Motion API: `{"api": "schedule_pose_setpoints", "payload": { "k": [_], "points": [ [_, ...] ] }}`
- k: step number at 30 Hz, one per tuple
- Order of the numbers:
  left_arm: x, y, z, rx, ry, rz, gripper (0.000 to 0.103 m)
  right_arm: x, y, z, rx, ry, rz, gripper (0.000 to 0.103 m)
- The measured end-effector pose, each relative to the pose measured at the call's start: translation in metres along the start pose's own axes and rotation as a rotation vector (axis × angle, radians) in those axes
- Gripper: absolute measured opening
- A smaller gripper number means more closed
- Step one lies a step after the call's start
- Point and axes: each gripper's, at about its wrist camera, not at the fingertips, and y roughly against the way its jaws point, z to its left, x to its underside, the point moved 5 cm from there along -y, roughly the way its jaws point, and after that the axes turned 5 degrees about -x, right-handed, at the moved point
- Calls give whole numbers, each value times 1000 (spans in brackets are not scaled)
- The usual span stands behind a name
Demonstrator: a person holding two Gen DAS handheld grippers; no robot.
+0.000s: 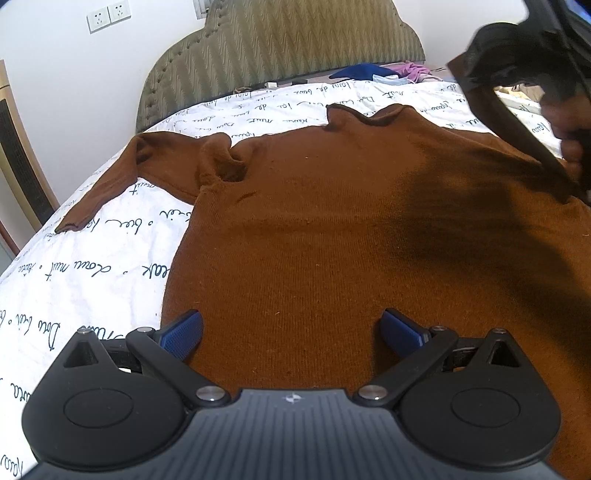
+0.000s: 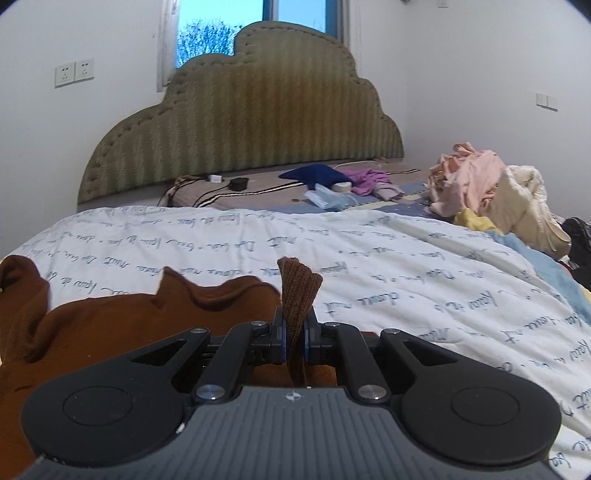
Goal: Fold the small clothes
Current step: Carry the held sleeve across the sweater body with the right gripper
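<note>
My left tongs (image 1: pixel 291 332) hang spread wide over the lower body of the brown sweater (image 1: pixel 332 229), the blue pads (image 1: pixel 184 332) apart with nothing between them; whether they touch the knit I cannot tell. The sweater lies flat on the bed, on a white quilt (image 1: pixel 92 266) printed with dark script, its collar toward the green headboard (image 1: pixel 280 40); its left sleeve (image 1: pixel 107 184) runs out over the quilt and bends back at the elbow, the cuff lying toward the bed's edge.

My right tongs (image 2: pixel 294 332) are pinched tight on a fold of the sweater (image 2: pixel 110 325), a strip of ribbed knit standing up between the pads (image 2: pixel 284 334) and poking above them; in the left view those same tongs (image 1: pixel 569 192) come down at the sweater's right side, near the shoulder, with the cloth drawn up into a small peak there, and my hand (image 1: pixel 570 136) shows just behind them.

Beyond the quilt, near the headboard, lie a dark blue cloth (image 2: pixel 314 175), a purple garment (image 2: pixel 369 181) and a pale blue packet (image 2: pixel 328 199); to the right sits a heap of pink and cream clothes (image 2: pixel 491 184). Two wall sockets (image 2: pixel 74 72) sit left of the headboard, and a window (image 2: pixel 218 29) shows above it.
</note>
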Motion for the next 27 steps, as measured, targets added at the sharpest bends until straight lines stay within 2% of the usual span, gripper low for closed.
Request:
{"api": "schedule_pose_setpoints", "payload": {
  "k": [11, 27],
  "points": [
    [3, -4, 0, 9, 7, -4, 103, 0, -24, 51, -68, 42, 30, 14],
    [8, -6, -2, 13, 16, -20, 103, 6, -43, 129, -239, 110, 56, 14]
  ]
}}
